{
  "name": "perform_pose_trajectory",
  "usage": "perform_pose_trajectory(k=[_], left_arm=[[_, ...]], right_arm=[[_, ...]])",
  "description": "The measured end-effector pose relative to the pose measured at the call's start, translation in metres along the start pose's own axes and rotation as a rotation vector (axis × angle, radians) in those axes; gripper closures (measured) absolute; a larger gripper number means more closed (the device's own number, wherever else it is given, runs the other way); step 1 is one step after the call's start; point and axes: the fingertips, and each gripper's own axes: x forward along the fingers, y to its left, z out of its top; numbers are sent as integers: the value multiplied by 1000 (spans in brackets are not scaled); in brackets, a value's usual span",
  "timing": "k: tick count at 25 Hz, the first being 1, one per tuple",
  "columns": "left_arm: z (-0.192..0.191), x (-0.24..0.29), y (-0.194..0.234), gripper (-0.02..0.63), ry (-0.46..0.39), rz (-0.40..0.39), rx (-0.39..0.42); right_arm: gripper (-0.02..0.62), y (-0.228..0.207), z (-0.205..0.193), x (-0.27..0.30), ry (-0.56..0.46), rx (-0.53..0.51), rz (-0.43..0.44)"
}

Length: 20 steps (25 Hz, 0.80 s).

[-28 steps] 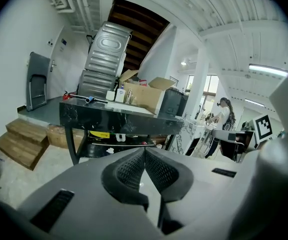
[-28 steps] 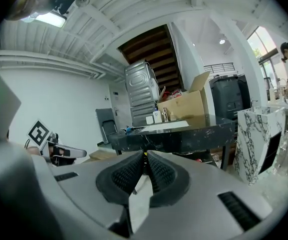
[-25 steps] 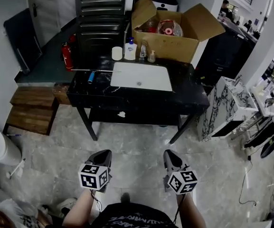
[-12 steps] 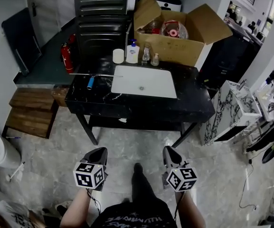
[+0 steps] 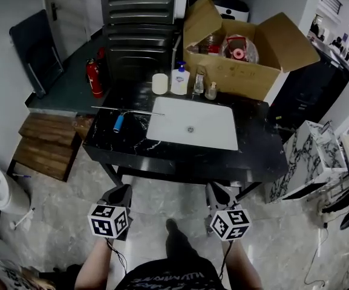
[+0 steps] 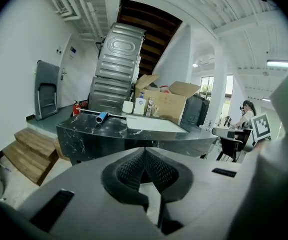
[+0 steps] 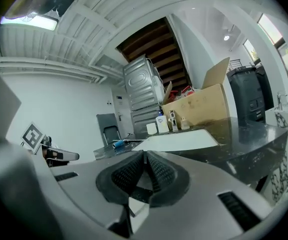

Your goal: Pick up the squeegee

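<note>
Holding the left tool [image 5: 121,193] and the right tool [image 5: 217,190] side by side, low before the body, forearms [image 5: 93,264] reaching forward, both tips pointing toward the near edge of the black surface [image 5: 132,147] and stopping just short of it. Pressing each tool's jaws fully together, pinching nothing. Lying near the far left corner of the surface, well apart from both tools: the squeegee [image 5: 119,122], blue handle pointing toward the near edge, thin blade running parallel to the far edge, just left of the white sink [image 5: 192,125].
</note>
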Motion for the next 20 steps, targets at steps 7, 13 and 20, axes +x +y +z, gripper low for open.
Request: perform_pose_trajectory(k=[7,13,20], left_arm=[[48,59,30,584,-4,66,-39],[87,106,54,584,1,105,-60],[124,155,94,583,1,191,-83]], right_arm=[[546,-29,33,81,30,-10,58],[546,-43,57,139,45,-23,114],[546,-64,78,209,43,-15,160]])
